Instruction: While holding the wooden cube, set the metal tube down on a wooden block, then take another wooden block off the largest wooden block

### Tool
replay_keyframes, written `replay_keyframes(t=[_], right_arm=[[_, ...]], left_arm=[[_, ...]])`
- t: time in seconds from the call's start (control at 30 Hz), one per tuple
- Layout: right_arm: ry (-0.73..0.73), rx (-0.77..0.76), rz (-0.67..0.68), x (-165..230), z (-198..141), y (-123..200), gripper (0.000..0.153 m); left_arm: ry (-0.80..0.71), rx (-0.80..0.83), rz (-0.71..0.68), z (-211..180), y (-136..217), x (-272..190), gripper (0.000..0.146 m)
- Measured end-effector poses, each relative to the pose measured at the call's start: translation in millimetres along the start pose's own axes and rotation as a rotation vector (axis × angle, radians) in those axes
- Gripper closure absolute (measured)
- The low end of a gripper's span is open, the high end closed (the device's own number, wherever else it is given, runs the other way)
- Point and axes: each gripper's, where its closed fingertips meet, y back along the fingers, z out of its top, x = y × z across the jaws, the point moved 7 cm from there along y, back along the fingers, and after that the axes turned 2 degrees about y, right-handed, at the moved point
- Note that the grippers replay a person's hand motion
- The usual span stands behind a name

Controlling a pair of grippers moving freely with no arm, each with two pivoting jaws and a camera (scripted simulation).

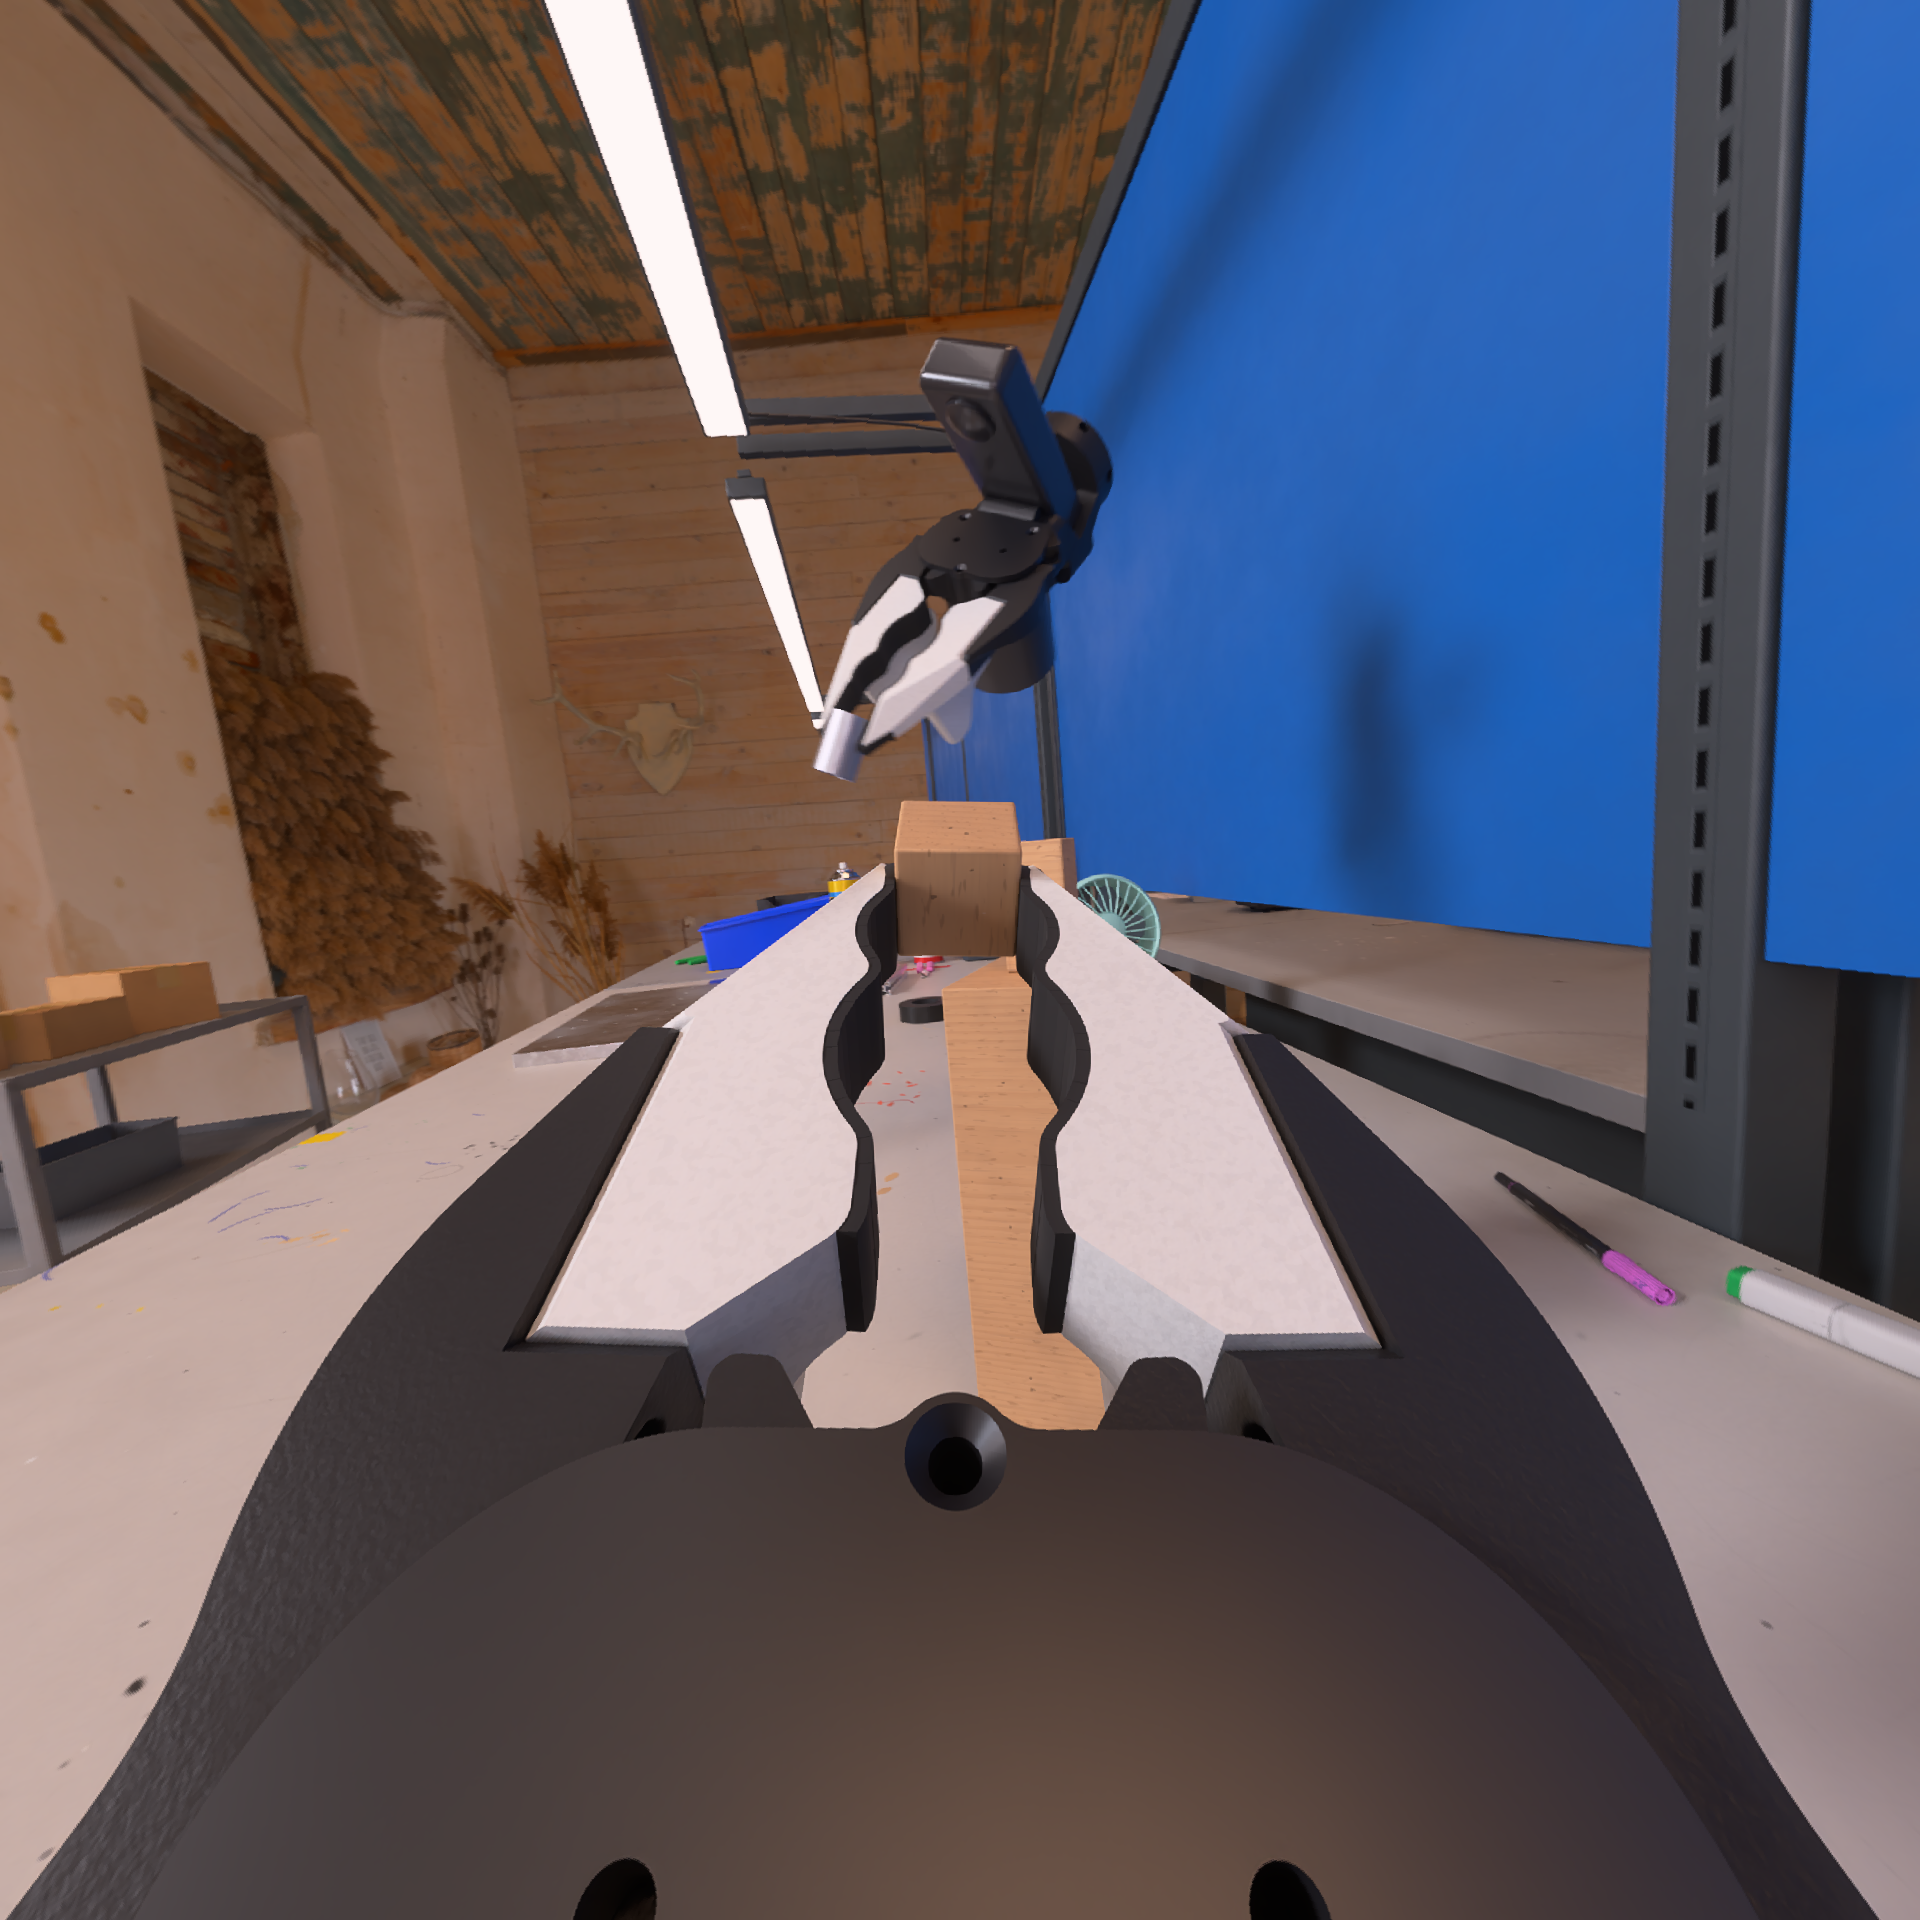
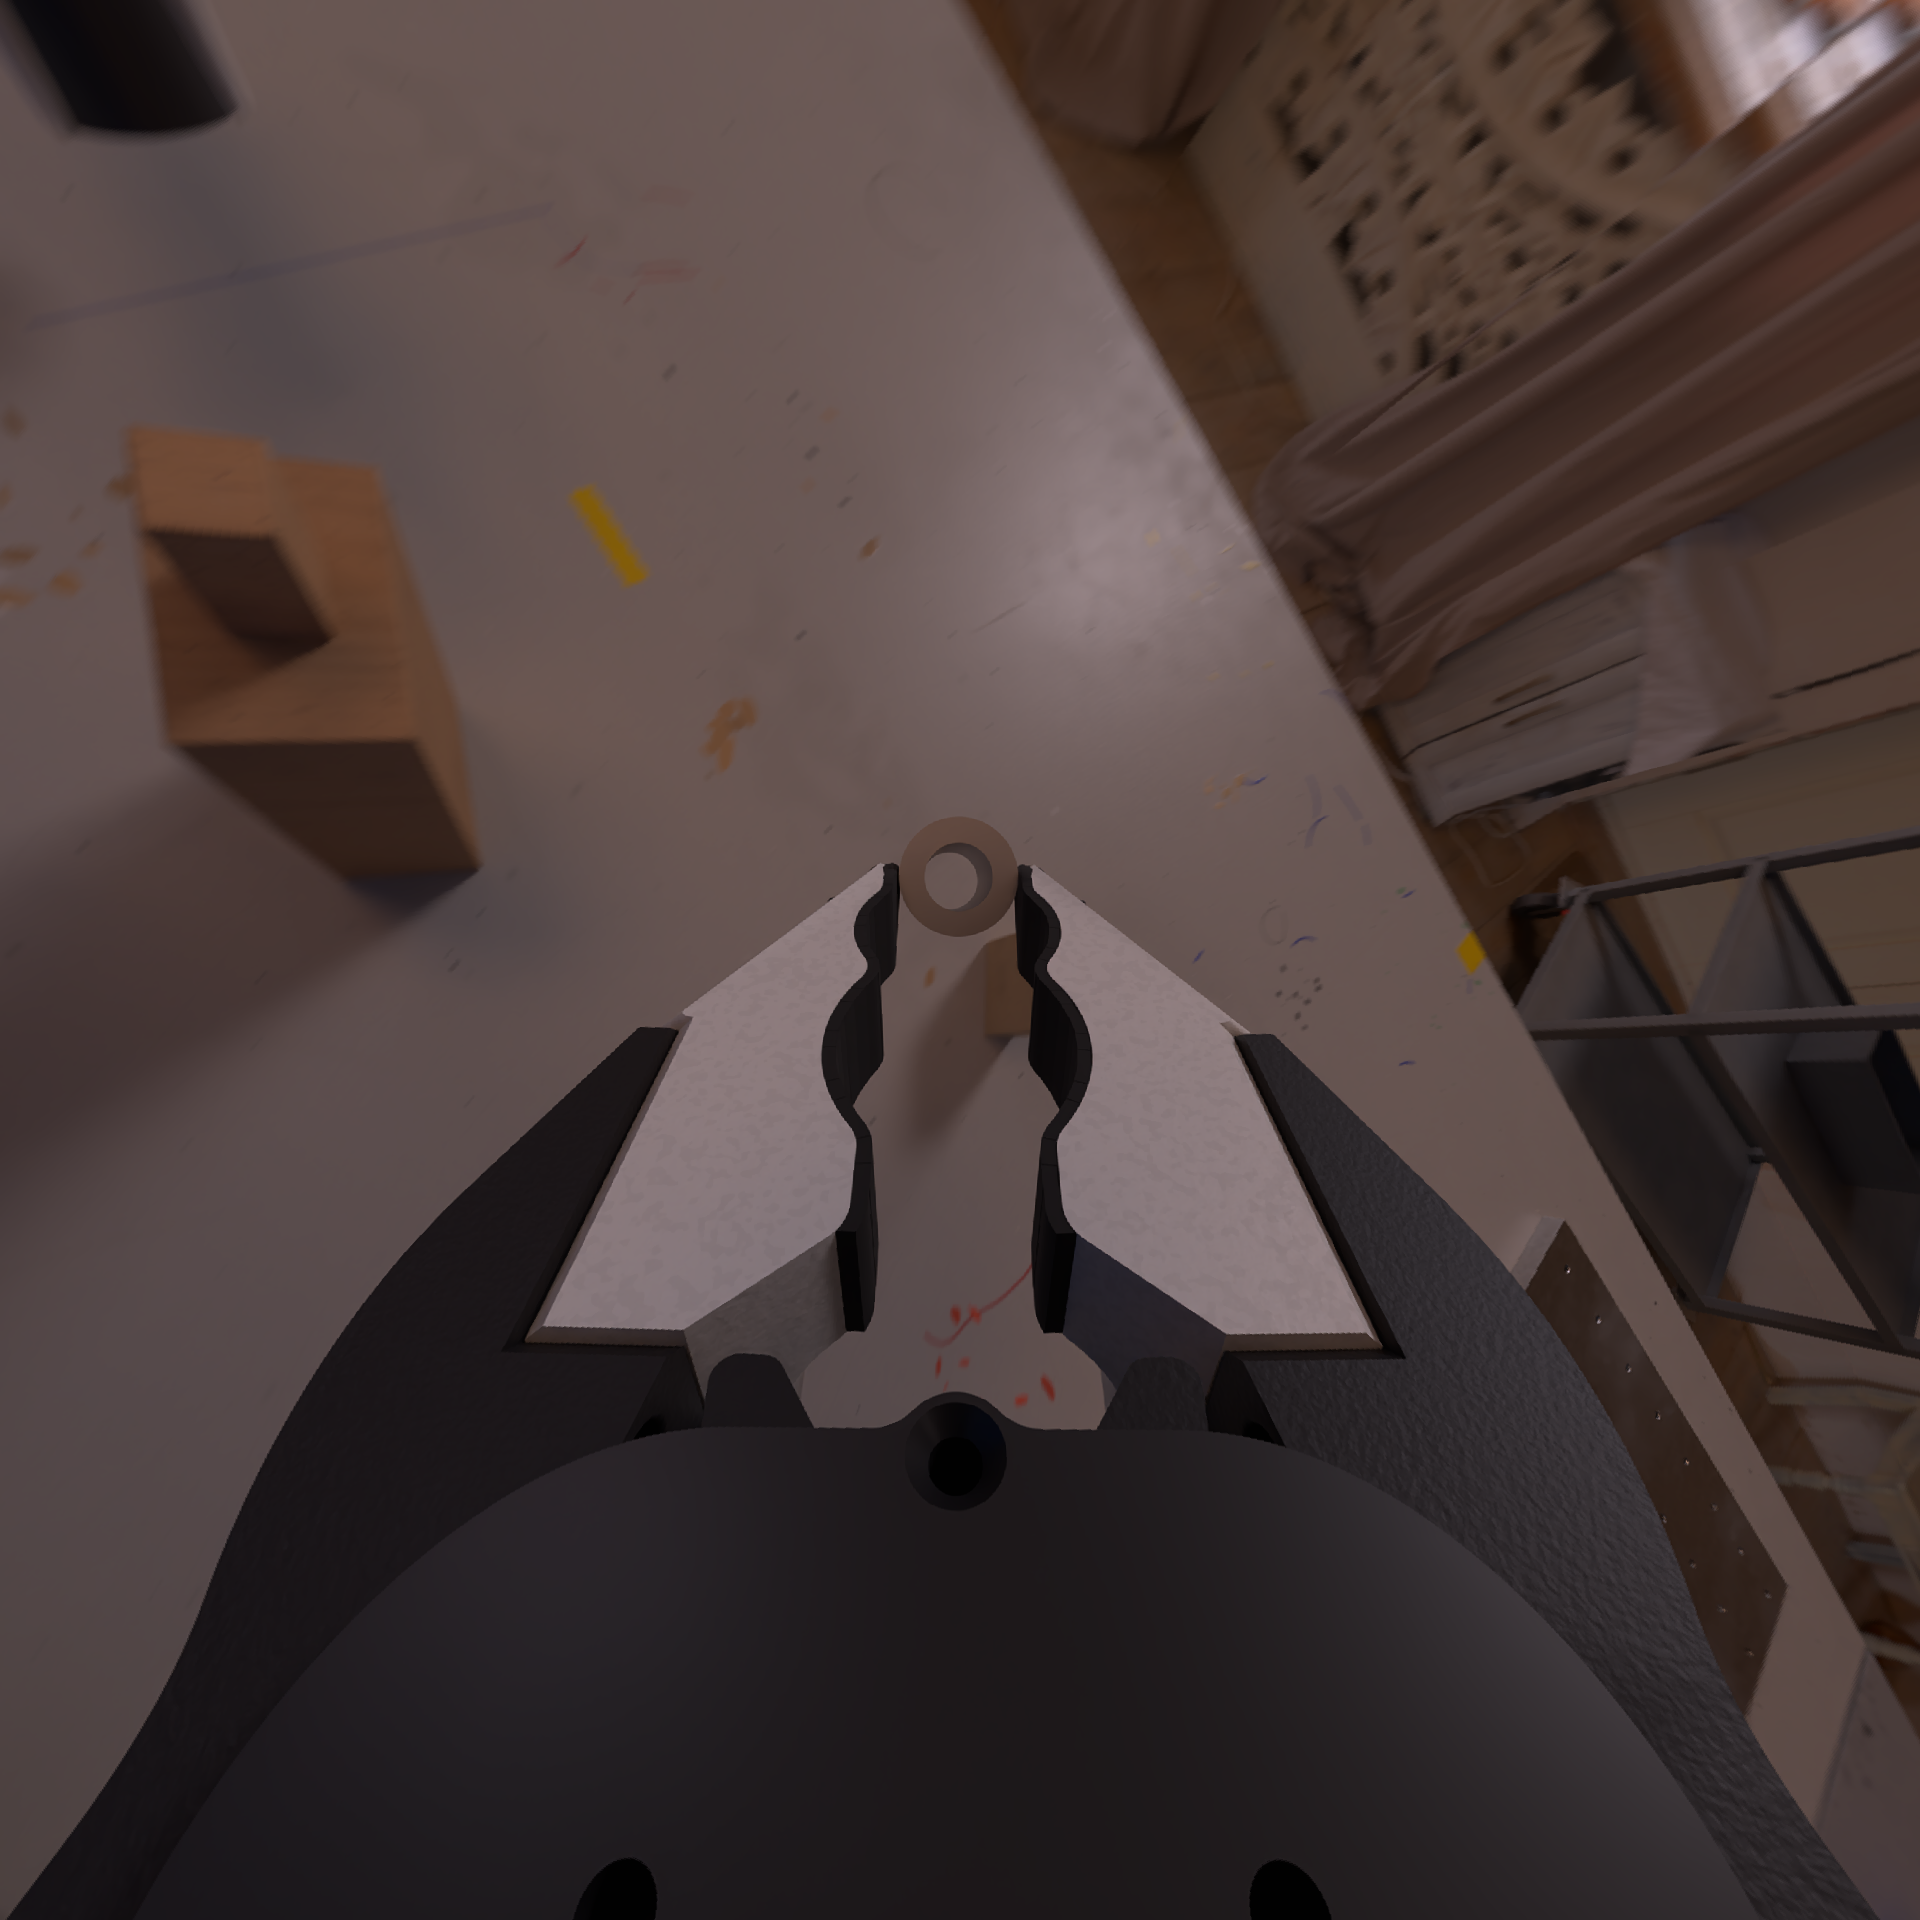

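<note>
In the left wrist view my left gripper [image 1: 956,881] is shut on the wooden cube [image 1: 956,904], held above a long wooden block [image 1: 1013,1195] lying on the table. My right gripper [image 1: 871,727] hangs in the air beyond it, shut on the short metal tube [image 1: 840,753]. In the right wrist view my right gripper [image 2: 956,883] points down at the table [image 2: 831,416], with the tube [image 2: 989,906] seen end-on between its tips. At the left, a smaller wooden block [image 2: 239,582] rests on the largest wooden block [image 2: 312,717]. A small wooden piece [image 2: 1006,1000] shows between the fingers.
A blue bin [image 1: 758,925], a teal fan [image 1: 1127,909], a black ring [image 1: 920,1008] and a grey slab [image 1: 613,1023] lie farther along the table. Two pens [image 1: 1590,1242] [image 1: 1829,1320] lie at the right. A blue panel [image 1: 1403,468] stands right. A black cylinder [image 2: 125,62] shows top left.
</note>
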Motion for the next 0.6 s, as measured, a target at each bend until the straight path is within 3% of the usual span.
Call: replay_keyframes(t=[0.1, 0.2, 0.47, 0.6], right_arm=[[-0.107, -0.111, -0.076, -19.3, -3.4, -5.1, 0.131], [-0.208, -0.274, -0.022, -26.1, -3.0, -18.4, 0.131], [-0.036, 0.11, 0.056, -49.5, -54.5, -82.8, 0.131], [-0.027, 0.155, 0.154, -61.2, -77.6, -107.8, 0.131]], left_arm=[[0.007, 0.027, -0.042, -3.2, -1.8, -1.6, 0.125], [0.001, 0.079, -0.049, -10.2, -6.9, -2.9, 0.125], [0.01, 0.132, -0.066, -17.5, -7.9, -3.3, 0.125], [0.017, 0.121, -0.064, -16.6, -6.6, -2.1, 0.125]])
